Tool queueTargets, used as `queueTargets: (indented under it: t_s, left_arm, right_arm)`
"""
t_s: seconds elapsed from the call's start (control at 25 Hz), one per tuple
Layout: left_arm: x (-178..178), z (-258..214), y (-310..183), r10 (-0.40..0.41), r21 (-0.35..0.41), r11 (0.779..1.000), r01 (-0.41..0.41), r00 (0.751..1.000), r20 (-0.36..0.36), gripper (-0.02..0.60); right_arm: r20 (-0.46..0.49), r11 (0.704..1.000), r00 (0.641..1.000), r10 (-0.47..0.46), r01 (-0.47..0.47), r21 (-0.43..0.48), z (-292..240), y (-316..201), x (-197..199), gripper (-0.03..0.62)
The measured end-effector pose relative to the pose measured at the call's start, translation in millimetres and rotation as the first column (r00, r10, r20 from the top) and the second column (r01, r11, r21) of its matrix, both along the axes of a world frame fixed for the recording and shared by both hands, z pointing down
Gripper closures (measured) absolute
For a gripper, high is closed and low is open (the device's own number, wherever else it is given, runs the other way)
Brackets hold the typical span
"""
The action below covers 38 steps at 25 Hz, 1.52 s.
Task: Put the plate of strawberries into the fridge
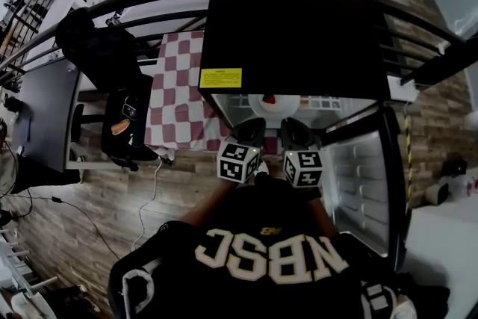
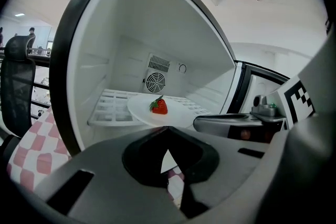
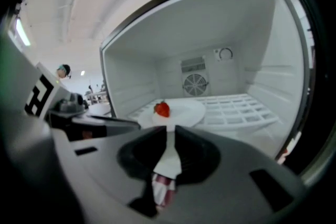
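A white plate (image 1: 282, 110) with one red strawberry (image 1: 269, 98) on it rests on the white wire shelf (image 2: 113, 107) inside the open black fridge (image 1: 299, 33). Both gripper views show the plate (image 2: 181, 114) (image 3: 185, 112) and the strawberry (image 2: 159, 106) (image 3: 162, 109) just beyond the jaw tips. My left gripper (image 1: 250, 125) (image 2: 167, 129) is at the fridge mouth, shut and empty. Beside it, my right gripper (image 1: 296, 126) (image 3: 169, 131) has its jaws a narrow slit apart and grips nothing. Neither gripper touches the plate.
The fridge door (image 1: 358, 183) hangs open at the right, with its inner shelves facing me. A table with a red and white checkered cloth (image 1: 179, 86) stands left of the fridge, with a black chair (image 1: 123, 116) beside it. A round fan grille (image 2: 155, 81) sits on the fridge's back wall.
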State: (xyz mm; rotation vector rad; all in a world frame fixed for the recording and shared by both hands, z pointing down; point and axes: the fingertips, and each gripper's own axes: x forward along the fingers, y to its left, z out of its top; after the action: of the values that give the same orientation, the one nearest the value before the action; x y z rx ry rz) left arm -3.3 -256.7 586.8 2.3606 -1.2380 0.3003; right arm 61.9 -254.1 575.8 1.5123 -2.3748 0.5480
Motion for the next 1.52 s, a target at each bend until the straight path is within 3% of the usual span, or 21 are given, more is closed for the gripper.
queueTargets:
  t_s: [0.96,1.52]
  left_arm:
    - [5.0,-6.6,-55.8,-0.013,-0.023,1.000,0.012,0.999,-0.035,0.565]
    - [-0.4,-10.9,-49.6,-0.013,-0.039,0.999,0.010,0.997,-0.075,0.565]
  right_arm:
    - [-0.007,0.999,1.000,-0.024,0.023,-0.023,0.7,-62.5,-5.8,0.534]
    - [-0.007,1.000,1.000,-0.011,0.010,-0.024,-1.3,-53.7,-11.0,0.534]
